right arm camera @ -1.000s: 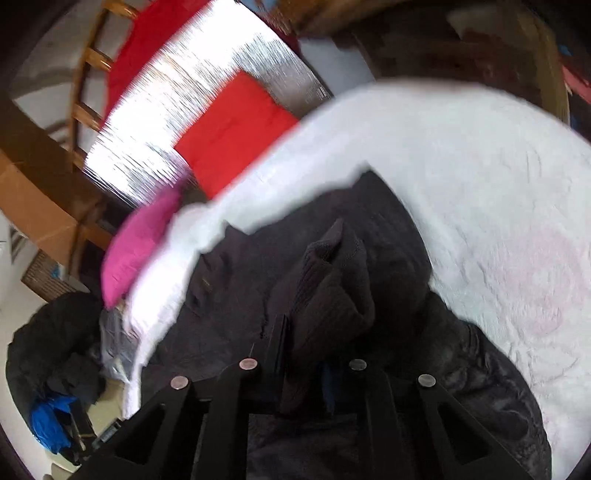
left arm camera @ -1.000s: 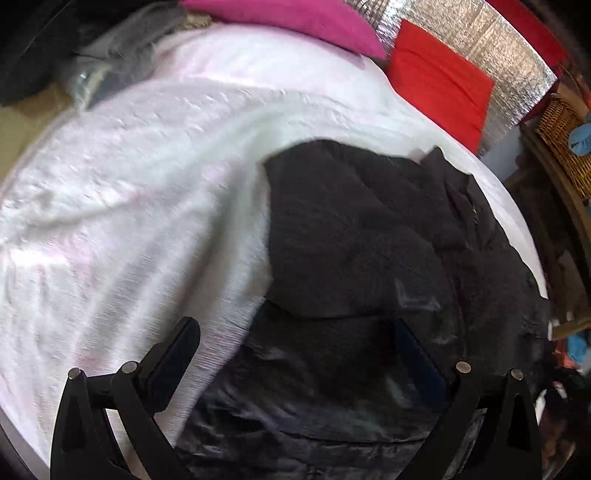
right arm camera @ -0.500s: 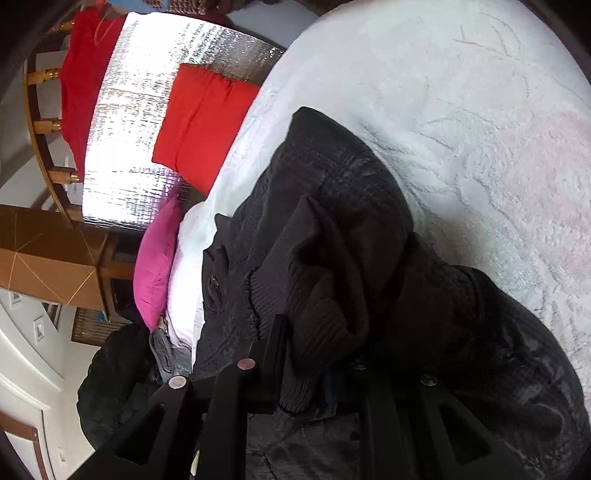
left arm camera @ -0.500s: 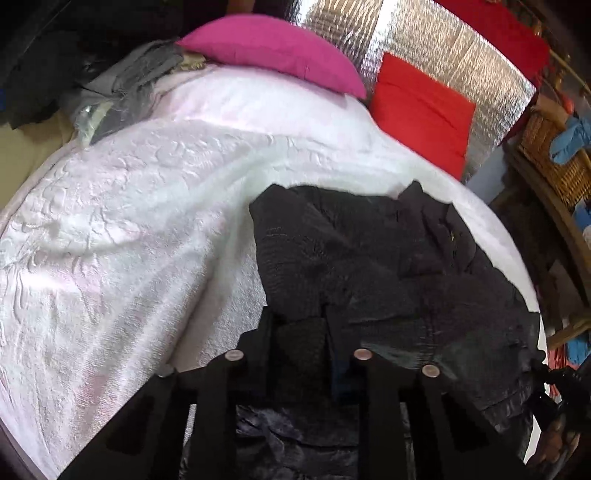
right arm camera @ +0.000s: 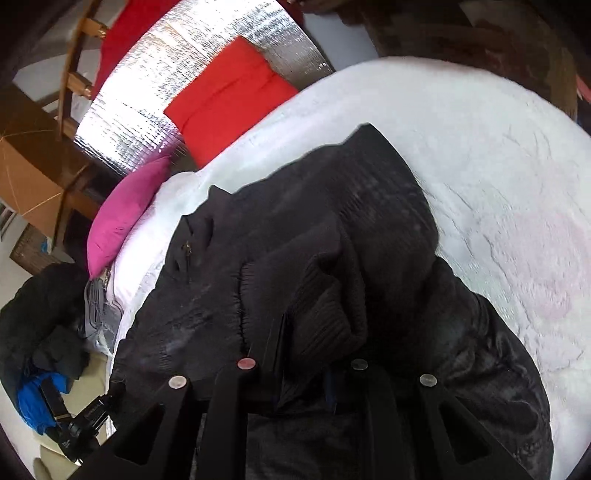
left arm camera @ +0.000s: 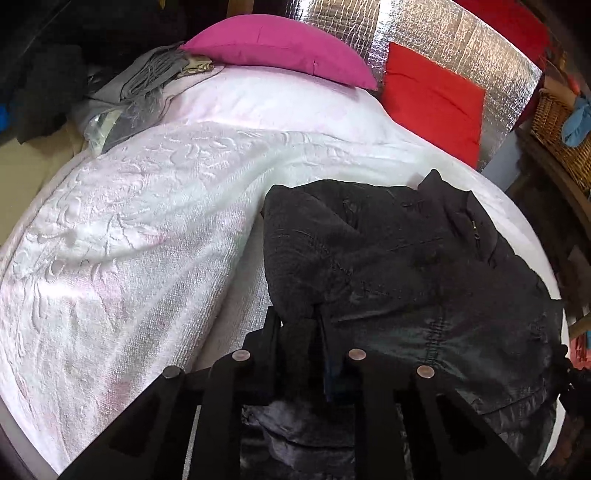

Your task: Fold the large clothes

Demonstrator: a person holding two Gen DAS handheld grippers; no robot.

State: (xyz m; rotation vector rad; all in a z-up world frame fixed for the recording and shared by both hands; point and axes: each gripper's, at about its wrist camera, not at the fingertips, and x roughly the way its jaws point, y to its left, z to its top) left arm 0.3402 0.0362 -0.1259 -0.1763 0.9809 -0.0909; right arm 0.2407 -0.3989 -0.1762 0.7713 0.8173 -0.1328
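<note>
A large black jacket (left arm camera: 406, 258) lies rumpled on the white bedspread (left arm camera: 129, 240), towards the bed's right side. My left gripper (left arm camera: 299, 326) is shut on a dark fold at the jacket's near left edge, and cloth fills the gap between its fingers. In the right wrist view the same jacket (right arm camera: 332, 206) spreads over the bedspread (right arm camera: 498, 166). My right gripper (right arm camera: 310, 343) is shut on a bunched ribbed knit part (right arm camera: 325, 306) of it, which stands up above the fingers. The fingertips of both grippers are partly buried in fabric.
A pink pillow (left arm camera: 280, 48) and a red cushion (left arm camera: 432, 96) lean at the bed's head against a silver foil panel (left arm camera: 424, 29). Grey clothes (left arm camera: 140, 85) lie at the far left corner. A wicker basket (left arm camera: 561, 125) stands right. A black tripod (right arm camera: 85, 417) stands beside the bed.
My left gripper went from wide open over the jacket to shut on its near fold. The right gripper kept its hold on the ribbed part while its view swung.
</note>
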